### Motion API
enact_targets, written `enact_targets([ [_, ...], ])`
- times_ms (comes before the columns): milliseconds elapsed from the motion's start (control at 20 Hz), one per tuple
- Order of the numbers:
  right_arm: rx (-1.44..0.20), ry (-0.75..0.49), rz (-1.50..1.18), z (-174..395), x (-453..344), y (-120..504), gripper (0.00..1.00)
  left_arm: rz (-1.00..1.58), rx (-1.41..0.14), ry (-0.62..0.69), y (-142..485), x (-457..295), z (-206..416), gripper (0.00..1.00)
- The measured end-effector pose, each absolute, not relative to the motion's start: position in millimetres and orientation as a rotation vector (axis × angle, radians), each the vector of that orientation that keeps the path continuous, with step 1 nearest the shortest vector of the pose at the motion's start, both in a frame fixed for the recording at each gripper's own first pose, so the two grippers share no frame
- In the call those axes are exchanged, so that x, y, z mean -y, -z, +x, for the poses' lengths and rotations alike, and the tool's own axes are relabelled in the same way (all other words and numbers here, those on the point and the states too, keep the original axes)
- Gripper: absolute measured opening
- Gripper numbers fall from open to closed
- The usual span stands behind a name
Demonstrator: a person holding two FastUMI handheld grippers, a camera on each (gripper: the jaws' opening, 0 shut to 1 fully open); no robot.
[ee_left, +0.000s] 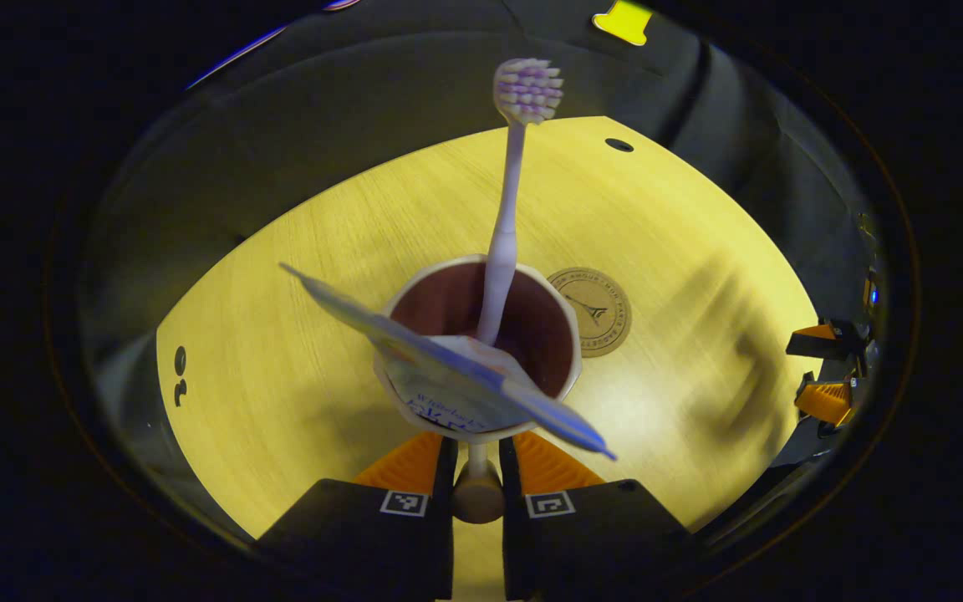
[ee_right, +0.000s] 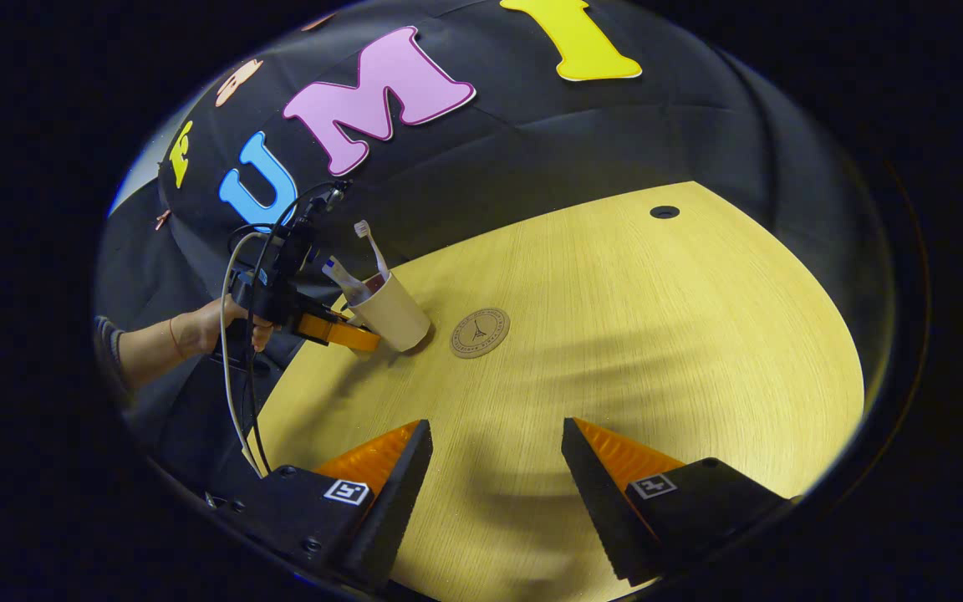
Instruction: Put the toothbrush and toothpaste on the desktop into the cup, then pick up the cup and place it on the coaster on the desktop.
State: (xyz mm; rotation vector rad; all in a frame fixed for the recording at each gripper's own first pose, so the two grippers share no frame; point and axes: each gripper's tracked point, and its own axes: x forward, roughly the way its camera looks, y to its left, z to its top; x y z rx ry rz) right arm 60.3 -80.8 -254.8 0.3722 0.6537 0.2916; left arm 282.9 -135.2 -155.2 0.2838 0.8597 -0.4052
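A cream cup (ee_left: 481,393) with a dark inside holds a pale purple toothbrush (ee_left: 505,226), bristles up, and a flat toothpaste tube (ee_left: 440,355) leaning across its rim. My left gripper (ee_left: 477,451) is shut on the cup's handle (ee_left: 477,493), one finger on each side. The round brown coaster (ee_left: 594,311) lies on the desktop just right of the cup and is bare. In the right gripper view the cup (ee_right: 394,316) is tilted, close to the desktop and just left of the coaster (ee_right: 480,332). My right gripper (ee_right: 498,456) stands open over the near desktop, holding nothing.
The light wooden desktop (ee_right: 657,351) has a small dark hole (ee_right: 664,211) near its far edge. A hand (ee_right: 197,334) and cables come in from the left behind the left gripper (ee_right: 339,332). The right gripper (ee_left: 824,368) shows at the desktop's right edge.
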Motion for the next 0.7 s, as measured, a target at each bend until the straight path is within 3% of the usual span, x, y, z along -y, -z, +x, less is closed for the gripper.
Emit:
enact_targets([
  [600,-0.637,-0.222,0.409,41,117,255,0.96,0.332,-0.832,0.489,145,206,289,0.28],
  [650,-0.636,-0.211,0.411,36,121,257,0.96,0.333,-0.835,0.491,147,211,289,0.33],
  [700,-0.636,-0.2,0.415,33,126,258,0.96,0.334,-0.839,0.493,150,213,291,0.28],
])
